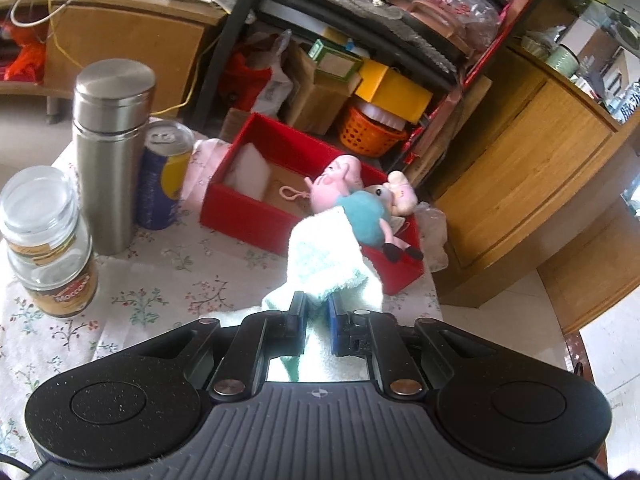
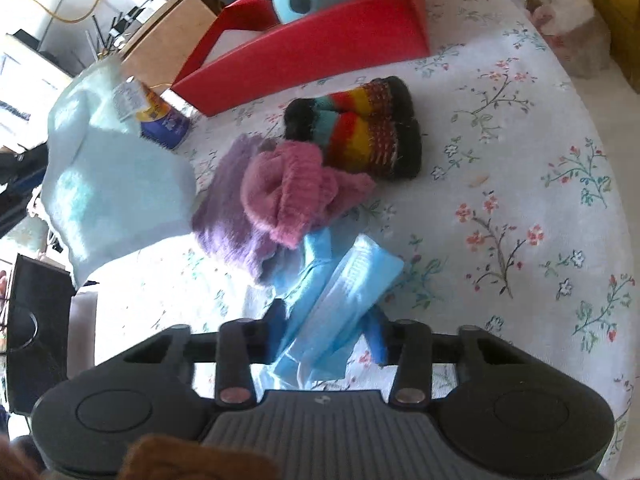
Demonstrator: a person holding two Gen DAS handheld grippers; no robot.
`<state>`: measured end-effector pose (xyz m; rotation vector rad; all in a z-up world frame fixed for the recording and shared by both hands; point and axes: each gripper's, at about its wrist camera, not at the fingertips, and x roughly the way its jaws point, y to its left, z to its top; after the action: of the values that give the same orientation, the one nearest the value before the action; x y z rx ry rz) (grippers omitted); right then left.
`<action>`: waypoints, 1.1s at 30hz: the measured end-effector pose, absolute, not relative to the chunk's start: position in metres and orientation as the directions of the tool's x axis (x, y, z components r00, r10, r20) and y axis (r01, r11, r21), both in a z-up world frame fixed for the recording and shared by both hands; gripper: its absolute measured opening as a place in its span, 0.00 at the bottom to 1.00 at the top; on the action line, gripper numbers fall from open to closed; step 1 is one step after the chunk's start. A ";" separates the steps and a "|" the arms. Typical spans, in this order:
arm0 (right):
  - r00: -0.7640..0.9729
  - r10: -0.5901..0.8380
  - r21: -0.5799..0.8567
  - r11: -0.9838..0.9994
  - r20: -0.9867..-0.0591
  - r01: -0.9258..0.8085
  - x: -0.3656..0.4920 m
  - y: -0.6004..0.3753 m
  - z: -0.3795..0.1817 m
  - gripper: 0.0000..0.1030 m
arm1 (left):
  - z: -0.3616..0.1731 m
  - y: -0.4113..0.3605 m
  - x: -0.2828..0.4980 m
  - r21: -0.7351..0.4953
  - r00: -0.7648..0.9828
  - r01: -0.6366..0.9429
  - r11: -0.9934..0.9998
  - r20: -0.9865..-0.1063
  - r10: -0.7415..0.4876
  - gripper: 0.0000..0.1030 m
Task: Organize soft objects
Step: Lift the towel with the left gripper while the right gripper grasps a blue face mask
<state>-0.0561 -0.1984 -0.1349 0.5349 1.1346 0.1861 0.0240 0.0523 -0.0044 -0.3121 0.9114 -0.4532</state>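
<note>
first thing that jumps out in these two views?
The red box at the table's far side, with pig plush toys piled in its right end. The left gripper is shut on a mint towel; the right gripper brackets a blue face mask, beside striped socks.

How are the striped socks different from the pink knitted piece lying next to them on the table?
The striped socks have many colours, black, teal, red and yellow bands, while the pink knitted piece is one colour. The socks lie as a tidy pair, side by side; the pink piece is crumpled in a heap, partly on top of a purple knit. Both are soft knitted things resting on the flowered tablecloth, outside the red box.
</note>
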 end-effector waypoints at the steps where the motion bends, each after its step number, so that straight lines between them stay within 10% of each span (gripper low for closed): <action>1: 0.426 0.406 0.494 0.861 -0.808 0.117 -0.059 -0.197 -0.134 0.08 | -0.004 0.052 0.023 -0.446 0.531 0.245 0.861 -0.682 -0.504 0.08; 8: 0.494 0.415 0.525 0.845 -0.764 0.102 -0.072 -0.208 -0.114 0.04 | -0.003 0.054 0.022 -0.459 0.524 0.259 0.850 -0.672 -0.522 0.09; 12: 0.525 0.418 0.545 0.832 -0.742 0.108 -0.075 -0.213 -0.104 0.03 | -0.018 0.044 0.020 -0.356 0.513 0.266 0.896 -0.734 -0.444 0.38; 24: 0.524 0.459 0.586 0.804 -0.718 0.099 -0.071 -0.217 -0.106 0.04 | -0.081 0.001 0.036 -0.031 0.496 0.282 0.959 -0.851 -0.173 0.68; 29: 0.521 0.465 0.597 0.795 -0.716 0.111 -0.070 -0.221 -0.108 0.04 | -0.116 0.000 0.049 0.051 0.438 0.243 0.969 -0.897 -0.063 0.67; 33: 0.515 0.475 0.613 0.779 -0.714 0.131 -0.068 -0.226 -0.112 0.04 | -0.113 0.030 0.056 -0.171 0.369 0.124 0.977 -0.906 -0.206 0.34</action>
<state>-0.0679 -0.2262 -0.1116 0.6729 1.0279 0.2262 0.0556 0.0300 -0.1132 -0.0783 1.1745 -0.2121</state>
